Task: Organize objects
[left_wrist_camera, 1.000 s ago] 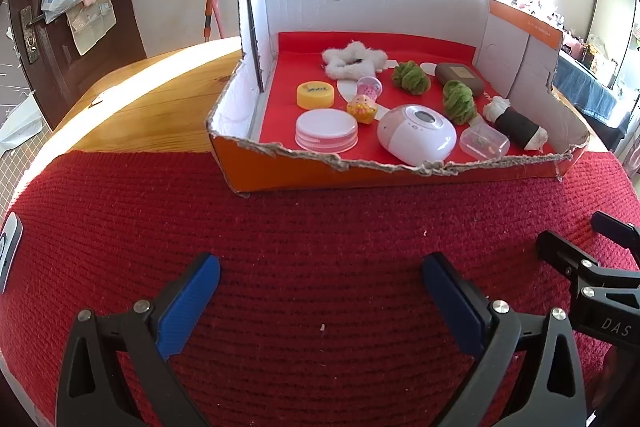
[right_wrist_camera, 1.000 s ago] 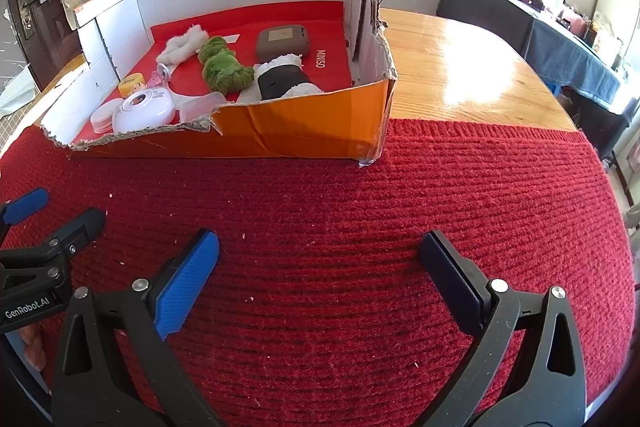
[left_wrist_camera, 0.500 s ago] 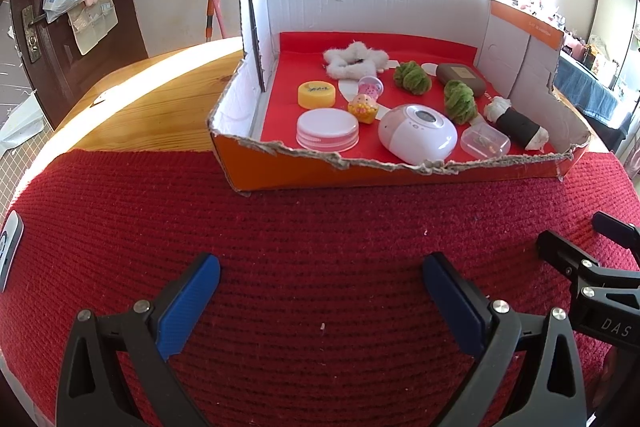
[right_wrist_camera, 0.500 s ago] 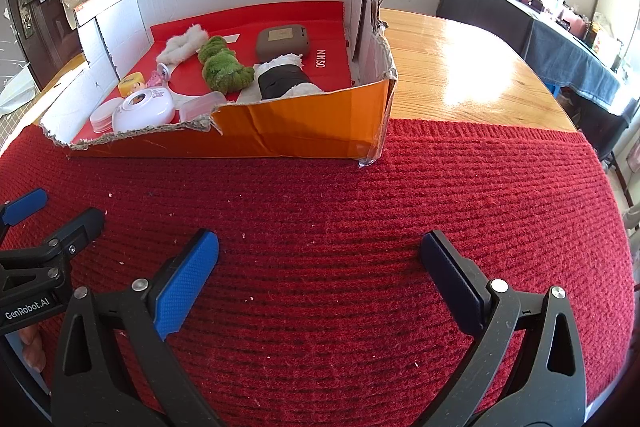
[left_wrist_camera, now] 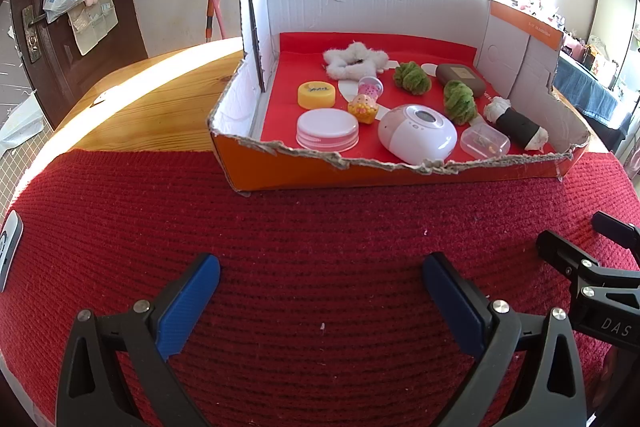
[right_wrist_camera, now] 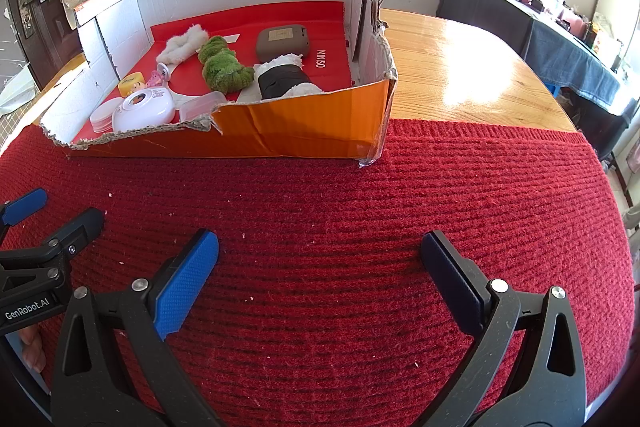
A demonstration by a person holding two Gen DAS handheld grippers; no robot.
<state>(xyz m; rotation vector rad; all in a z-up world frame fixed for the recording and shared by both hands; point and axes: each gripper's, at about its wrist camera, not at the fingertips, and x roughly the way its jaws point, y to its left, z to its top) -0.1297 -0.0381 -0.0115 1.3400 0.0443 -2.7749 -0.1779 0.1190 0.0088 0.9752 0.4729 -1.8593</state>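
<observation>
An orange cardboard box [left_wrist_camera: 400, 175] with a red floor stands at the far edge of the red mat; it also shows in the right wrist view [right_wrist_camera: 304, 131]. Inside lie a white oval device [left_wrist_camera: 416, 139], a white lid [left_wrist_camera: 326, 129], a yellow lid [left_wrist_camera: 316, 94], a white fluffy piece [left_wrist_camera: 354, 61], two green pom-poms [left_wrist_camera: 412, 77], a grey case [left_wrist_camera: 460, 77], a clear small case [left_wrist_camera: 484, 143] and a black-and-white roll [left_wrist_camera: 516, 125]. My left gripper [left_wrist_camera: 320, 301] is open and empty above the mat. My right gripper [right_wrist_camera: 320, 273] is open and empty beside it.
The red knitted mat [left_wrist_camera: 280, 227] covers the near half of a round wooden table [right_wrist_camera: 460, 67]. A phone [left_wrist_camera: 10, 247] lies at the mat's left edge. A dark door [left_wrist_camera: 60, 27] with hung plush toys stands far left; a cluttered side table [right_wrist_camera: 560, 39] stands far right.
</observation>
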